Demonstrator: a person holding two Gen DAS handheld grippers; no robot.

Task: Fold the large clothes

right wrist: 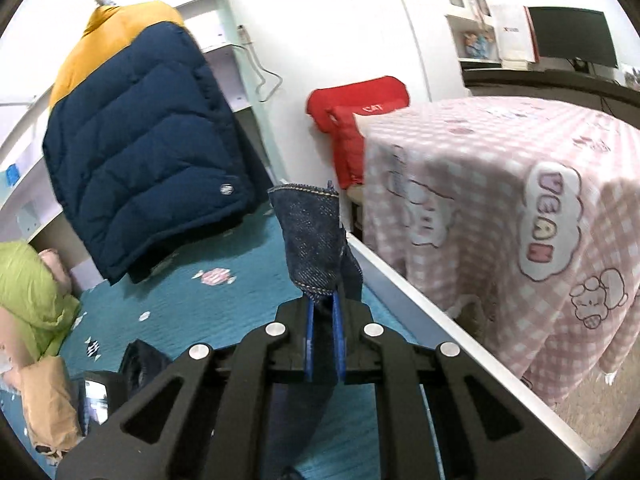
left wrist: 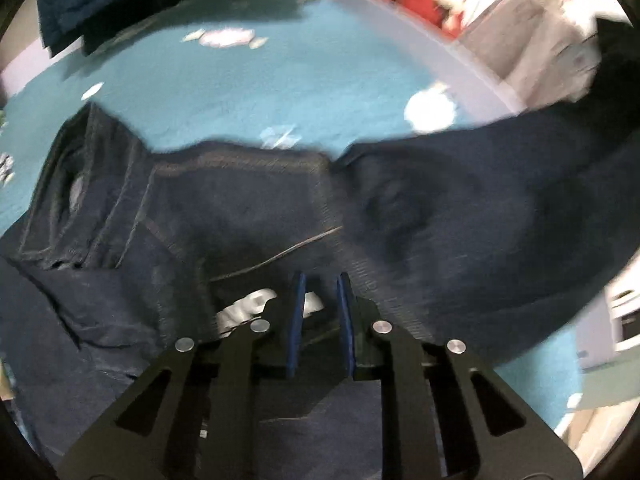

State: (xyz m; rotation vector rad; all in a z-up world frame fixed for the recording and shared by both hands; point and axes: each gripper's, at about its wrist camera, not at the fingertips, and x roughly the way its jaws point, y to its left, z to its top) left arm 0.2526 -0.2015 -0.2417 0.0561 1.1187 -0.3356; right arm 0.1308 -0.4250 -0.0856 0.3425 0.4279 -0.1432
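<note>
Left wrist view: dark denim jeans (left wrist: pixel 248 208) lie spread on a teal bedspread (left wrist: pixel 240 80); left tongs (left wrist: pixel 320 280) stand slightly apart above the fabric, grip indeterminate. Right wrist view only: right tongs (right wrist: pixel 322 300) clamp a raised jeans hem (right wrist: pixel 310 236) before a navy-yellow puffer jacket (right wrist: pixel 140 152).

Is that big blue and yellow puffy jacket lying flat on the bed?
No: the puffy jacket hangs upright from a rail above the teal bedspread, its hem only reaching down toward it.

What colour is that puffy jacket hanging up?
Navy blue with a yellow top; the puffy jacket shows best in the right wrist view.
</note>
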